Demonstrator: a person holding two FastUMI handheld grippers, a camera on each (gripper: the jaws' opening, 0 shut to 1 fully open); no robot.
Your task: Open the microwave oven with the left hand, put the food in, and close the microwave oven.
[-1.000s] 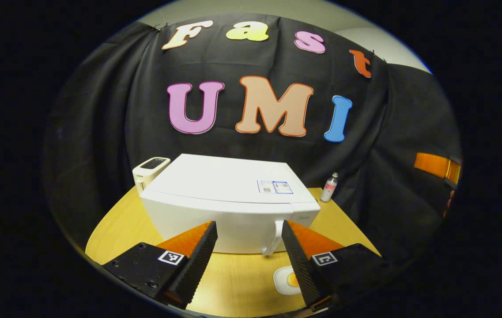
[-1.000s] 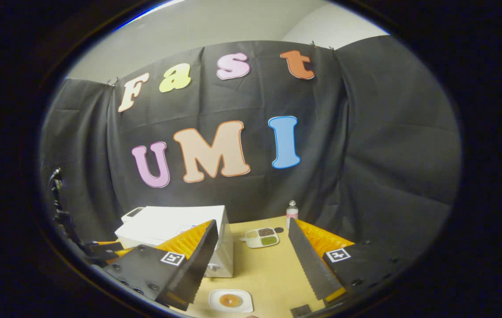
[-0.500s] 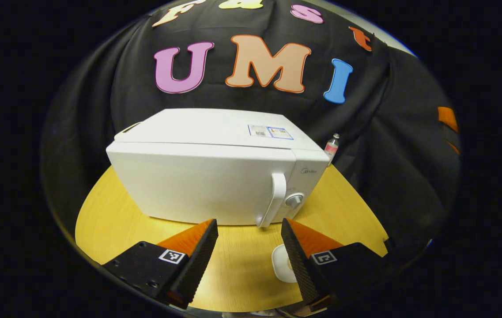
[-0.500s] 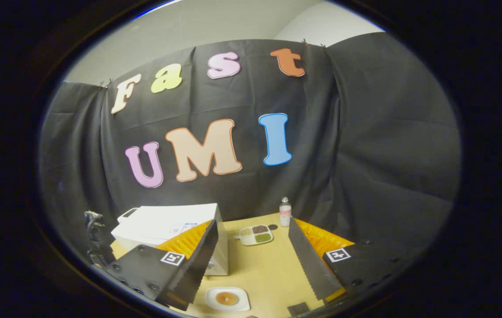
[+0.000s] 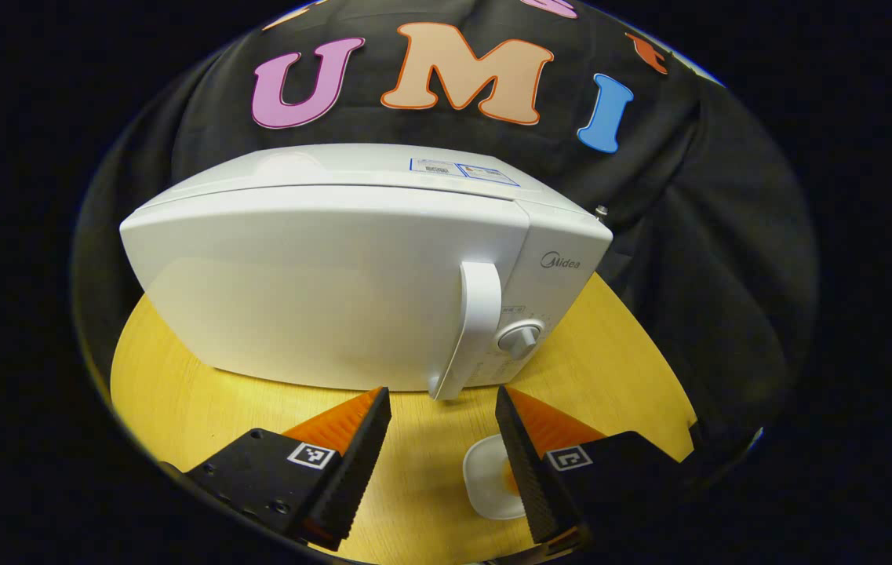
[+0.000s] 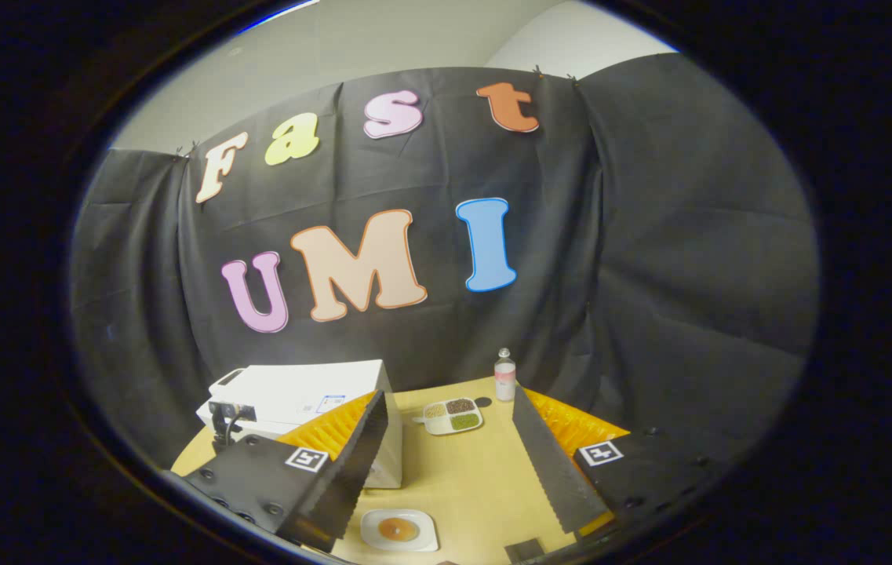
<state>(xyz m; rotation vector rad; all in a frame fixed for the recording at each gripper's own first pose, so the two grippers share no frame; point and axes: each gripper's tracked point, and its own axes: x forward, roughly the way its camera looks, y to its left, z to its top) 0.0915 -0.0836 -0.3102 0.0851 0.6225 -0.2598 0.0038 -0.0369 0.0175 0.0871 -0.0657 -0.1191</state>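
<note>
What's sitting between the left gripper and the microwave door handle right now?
In the left gripper view, nothing: only bare wooden table lies between the left gripper, jaws open, and the microwave's door handle. The plate of food sits lower, by the right-hand jaw.

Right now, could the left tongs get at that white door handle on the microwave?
Probably yes. The left tongs are open and the door handle stands just ahead of the gap between them, with bare table in between. The plate of food lies low beside one finger, out of the way.

Left gripper view near microwave [image 5: 336, 275]; right gripper view farther, higher.
</note>
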